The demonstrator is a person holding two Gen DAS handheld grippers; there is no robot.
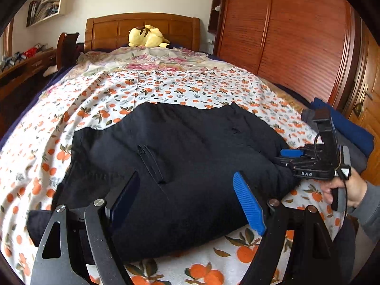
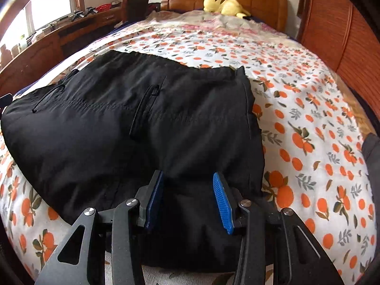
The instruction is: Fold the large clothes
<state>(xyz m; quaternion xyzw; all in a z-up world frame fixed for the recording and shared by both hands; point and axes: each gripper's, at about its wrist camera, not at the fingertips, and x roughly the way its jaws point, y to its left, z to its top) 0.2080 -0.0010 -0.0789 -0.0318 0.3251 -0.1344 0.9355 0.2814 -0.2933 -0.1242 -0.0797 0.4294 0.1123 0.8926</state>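
Black garment (image 1: 166, 166) flat on orange-print sheet (image 1: 166, 87); left tool (image 1: 190, 201), right tool (image 2: 190, 197) both spread, ungripping.

Right claw (image 1: 291, 153) body apparently reads "DAS".

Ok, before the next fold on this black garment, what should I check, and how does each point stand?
1. Left tool open over the garment: ok, wide open.
2. Right tool open at the near edge: ok, cloth lies between its pads, not pinched.
3. Garment flat on the bedspread: not ok, puffy, far edge wavy.
4. Fold path free: ok, the plush toy sits far off at the headboard.
5. Right side clear: not ok, blue cloth lies close behind the right tool.
6. Sleeves tucked: cannot tell.
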